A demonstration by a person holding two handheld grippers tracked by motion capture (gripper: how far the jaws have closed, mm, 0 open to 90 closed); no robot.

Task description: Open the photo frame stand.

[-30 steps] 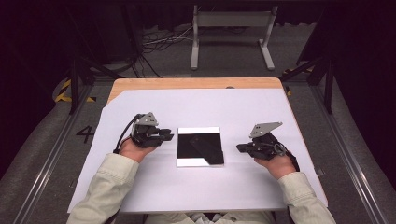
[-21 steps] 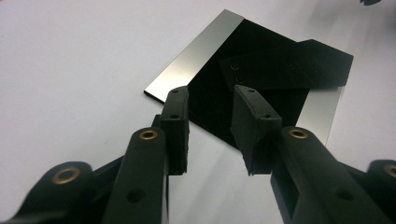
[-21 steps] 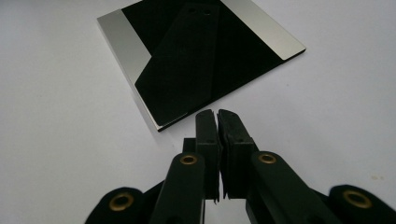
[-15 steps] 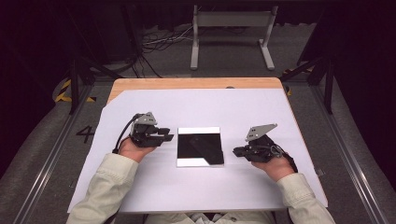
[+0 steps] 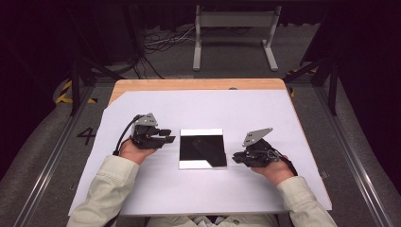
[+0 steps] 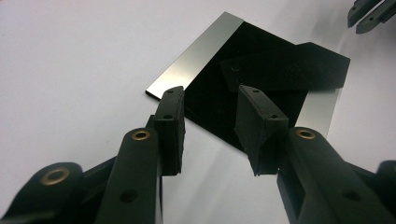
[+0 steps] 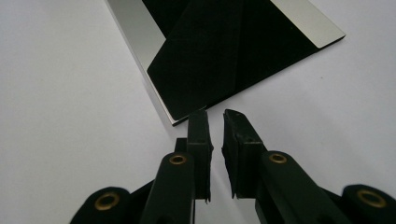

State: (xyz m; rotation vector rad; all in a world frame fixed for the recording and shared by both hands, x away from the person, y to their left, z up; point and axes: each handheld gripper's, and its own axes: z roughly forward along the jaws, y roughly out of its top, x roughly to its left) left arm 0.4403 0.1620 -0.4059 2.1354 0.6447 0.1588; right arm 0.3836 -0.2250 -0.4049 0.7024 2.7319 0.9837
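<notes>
At the centre of the table (image 5: 142, 198), on its white cover, lies a square mirror-like plate (image 5: 202, 148), dark in reflection with bright strips along its far and near edges. The left gripper (image 5: 166, 137) sits at the plate's nine o'clock, just beside its left edge, jaws spread apart and holding nothing; in the left gripper view (image 6: 210, 126) they frame the plate (image 6: 261, 79) ahead. The right gripper (image 5: 238, 158) rests at roughly four o'clock, close to the plate's near right corner, jaws nearly closed with a narrow gap, grasping nothing; in the right gripper view (image 7: 215, 128) their tips sit just short of the corner of the plate (image 7: 224, 51). The step in hand looks like an approach to lift or shift the plate. It lies flat and thin, so a jaw probably needs to slip under an edge while the other gripper steadies the opposite side; the glossy face may slide or smudge. Nothing else lies on the cover to obstruct. Beyond the table at twelve o'clock stand a metal frame (image 5: 234, 33) and loose cables (image 5: 165, 40) on the floor, well apart.
</notes>
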